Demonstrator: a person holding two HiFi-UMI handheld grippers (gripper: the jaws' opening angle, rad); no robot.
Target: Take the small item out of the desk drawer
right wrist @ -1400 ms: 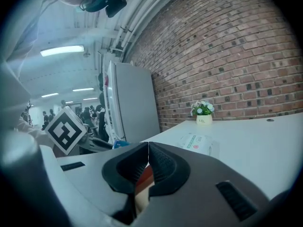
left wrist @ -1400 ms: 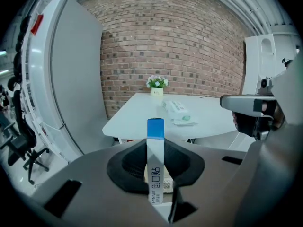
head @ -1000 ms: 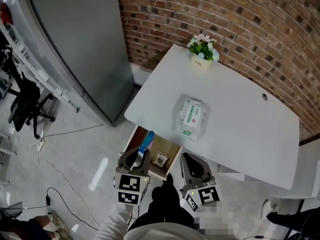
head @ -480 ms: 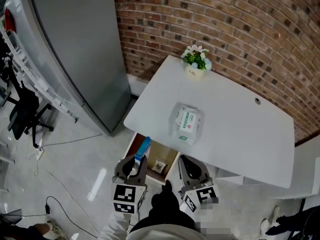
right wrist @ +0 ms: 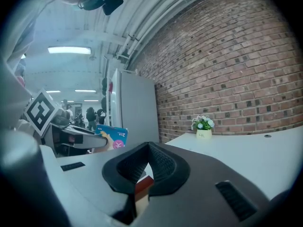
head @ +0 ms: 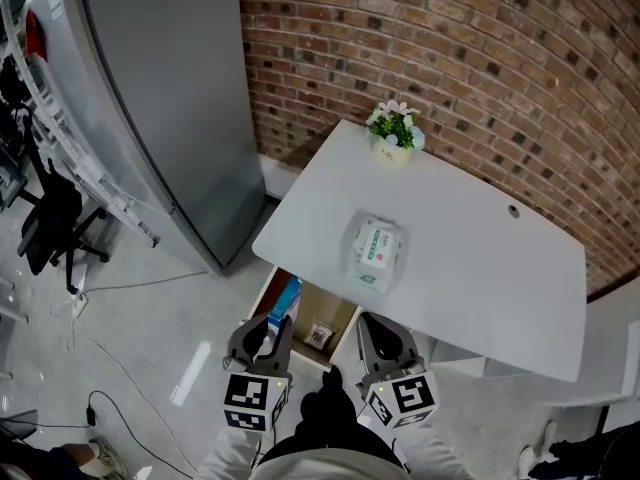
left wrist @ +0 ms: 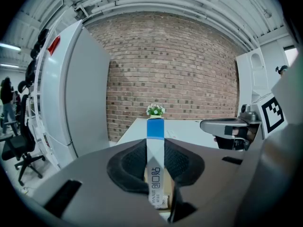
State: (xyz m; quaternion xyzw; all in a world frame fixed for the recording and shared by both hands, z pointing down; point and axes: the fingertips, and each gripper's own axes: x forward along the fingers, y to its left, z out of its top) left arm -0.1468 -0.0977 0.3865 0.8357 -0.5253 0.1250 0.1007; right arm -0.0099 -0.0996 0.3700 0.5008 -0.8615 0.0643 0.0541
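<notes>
A slim blue-and-white cardboard box (left wrist: 155, 131) held over the open wooden drawer (head: 338, 308).
My left gripper (head: 268, 330) pinches it edge-on for lifting out; my right gripper (right wrist: 149, 150), jaws together, idles empty.

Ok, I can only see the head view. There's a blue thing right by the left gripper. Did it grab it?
Observer: Yes. The left gripper view shows the left gripper with its fingers pressed on both sides of a thin box, held upright.
Operator: Is it blue all over?
Observer: No. The narrow side facing that camera is blue only at the top. Below that it is white with dark print.
Operator: And the other gripper, has it got something?
Observer: No. In the right gripper view, the right gripper has its fingers closed together with nothing between them.
</notes>
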